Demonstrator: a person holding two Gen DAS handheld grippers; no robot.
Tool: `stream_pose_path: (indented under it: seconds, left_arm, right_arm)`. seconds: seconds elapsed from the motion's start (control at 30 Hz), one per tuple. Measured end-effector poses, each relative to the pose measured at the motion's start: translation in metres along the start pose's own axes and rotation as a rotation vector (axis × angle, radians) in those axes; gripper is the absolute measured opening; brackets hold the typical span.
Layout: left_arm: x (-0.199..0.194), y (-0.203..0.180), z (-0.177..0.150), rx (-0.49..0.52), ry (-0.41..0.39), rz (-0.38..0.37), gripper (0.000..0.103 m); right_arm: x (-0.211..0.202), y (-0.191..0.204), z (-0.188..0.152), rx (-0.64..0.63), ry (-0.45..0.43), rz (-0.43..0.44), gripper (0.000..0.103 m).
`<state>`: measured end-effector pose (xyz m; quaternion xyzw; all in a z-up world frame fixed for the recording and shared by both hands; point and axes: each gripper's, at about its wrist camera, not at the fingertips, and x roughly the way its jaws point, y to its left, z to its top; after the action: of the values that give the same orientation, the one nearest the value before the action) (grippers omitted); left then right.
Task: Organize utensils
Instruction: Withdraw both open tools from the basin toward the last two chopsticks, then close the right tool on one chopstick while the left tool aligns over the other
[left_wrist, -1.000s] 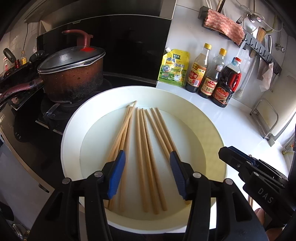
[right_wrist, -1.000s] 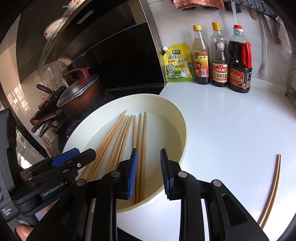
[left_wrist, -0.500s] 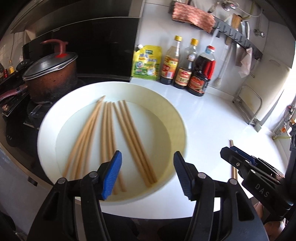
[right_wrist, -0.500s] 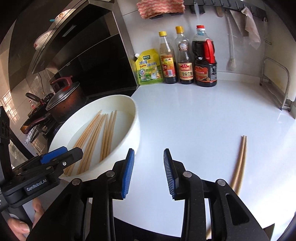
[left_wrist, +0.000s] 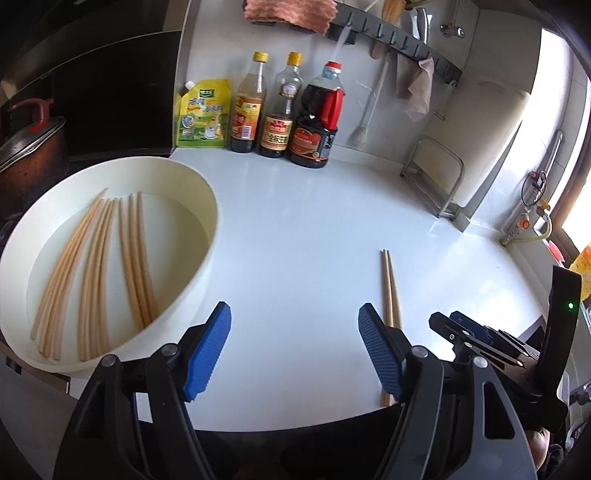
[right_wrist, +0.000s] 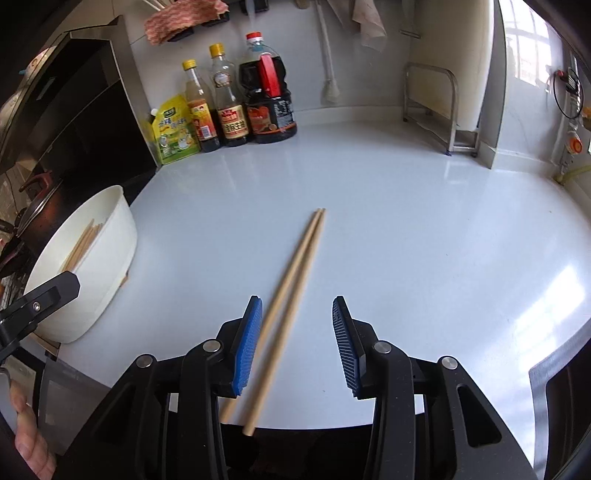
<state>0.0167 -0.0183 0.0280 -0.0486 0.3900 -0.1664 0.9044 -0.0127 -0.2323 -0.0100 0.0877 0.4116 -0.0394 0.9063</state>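
both grippers swung off the bowl (left_wrist: 207, 206). right gripper (right_wrist: 295, 343) jaws just widened, empty, straddling chopstick pair (right_wrist: 295, 284) at worktop front edge. left gripper (left_wrist: 295, 350) open, empty. pickup next.

The left gripper (left_wrist: 294, 350) is seen above the white worktop (left_wrist: 314, 229), its jaws having just been opening, with nothing between them. A white basin (left_wrist: 210, 221) holding several chopsticks (left_wrist: 136, 258) is seen at the left. 2 chopsticks (left_wrist: 389, 288) lie together on the worktop, partly hidden behind the gripper's right finger. The right gripper (left_wrist: 458, 328) is seen at the lower right.
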Motion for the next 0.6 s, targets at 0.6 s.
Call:
stream_pose_path:
  seconds: [0.6]
  left_arm:
    - [0.051,-0.02,-0.018,0.052,0.133,0.019,0.071]
  right_arm:
    - [0.045,0.011,-0.016,-0.067,0.084,-0.068,0.038]
